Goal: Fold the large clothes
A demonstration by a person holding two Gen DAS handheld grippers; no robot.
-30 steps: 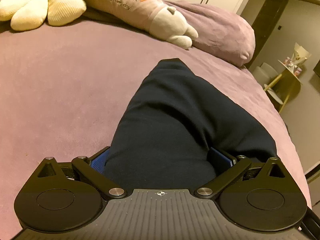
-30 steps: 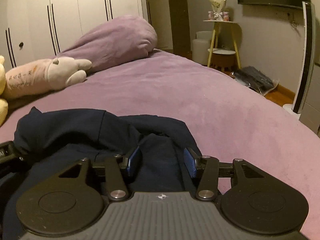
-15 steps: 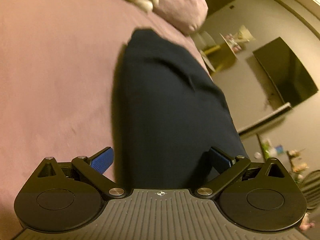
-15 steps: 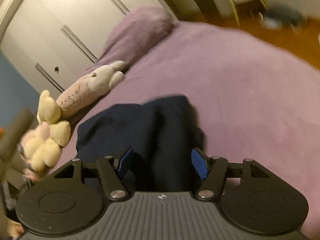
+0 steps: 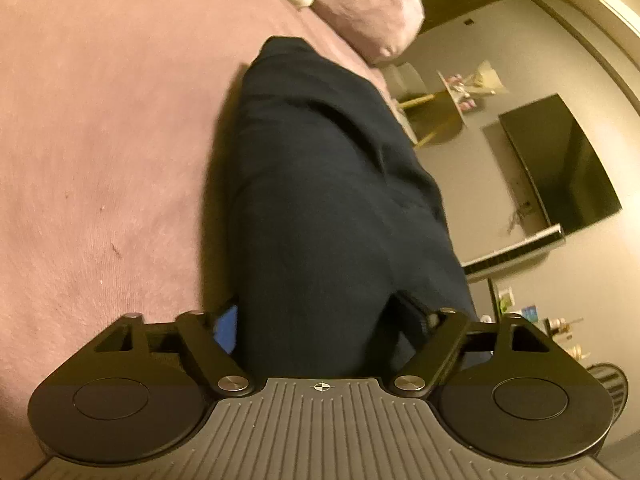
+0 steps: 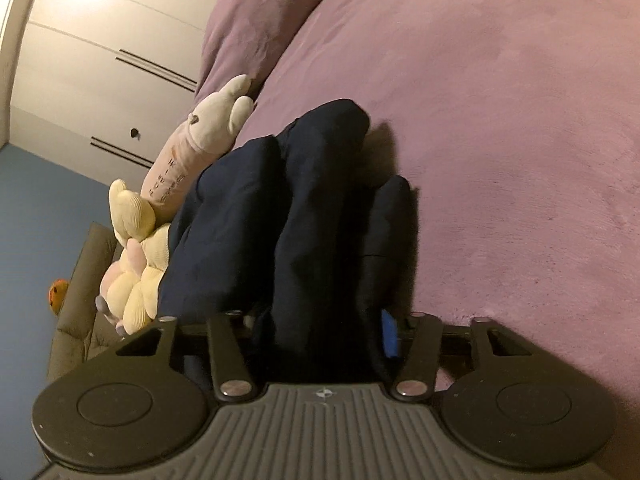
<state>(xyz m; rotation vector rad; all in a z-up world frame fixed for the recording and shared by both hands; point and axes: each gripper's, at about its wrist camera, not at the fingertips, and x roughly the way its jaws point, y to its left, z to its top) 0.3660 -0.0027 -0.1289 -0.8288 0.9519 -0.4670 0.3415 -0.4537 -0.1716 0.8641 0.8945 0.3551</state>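
A dark navy garment (image 5: 320, 184) hangs in thick folds above the purple bed (image 5: 100, 140). My left gripper (image 5: 320, 320) is shut on a thick bunch of it; one blue pad (image 5: 226, 328) shows at the left, the other is buried in cloth. In the right wrist view the same garment (image 6: 280, 208) hangs in several vertical folds. My right gripper (image 6: 320, 332) is shut on its near edge, with a blue pad (image 6: 389, 338) showing at the right. Both views are tilted.
Plush toys (image 6: 136, 240) and a long pink plush (image 6: 200, 140) lie at the head of the bed beside a purple pillow (image 6: 260, 12). White wardrobes (image 6: 100, 60) stand behind. A wall TV (image 5: 560, 168) and a small side table (image 5: 452, 96) are beyond the bed's edge.
Both grippers have closed on the garment and lifted it off the bed. Both have rolled, so the room now appears tilted.
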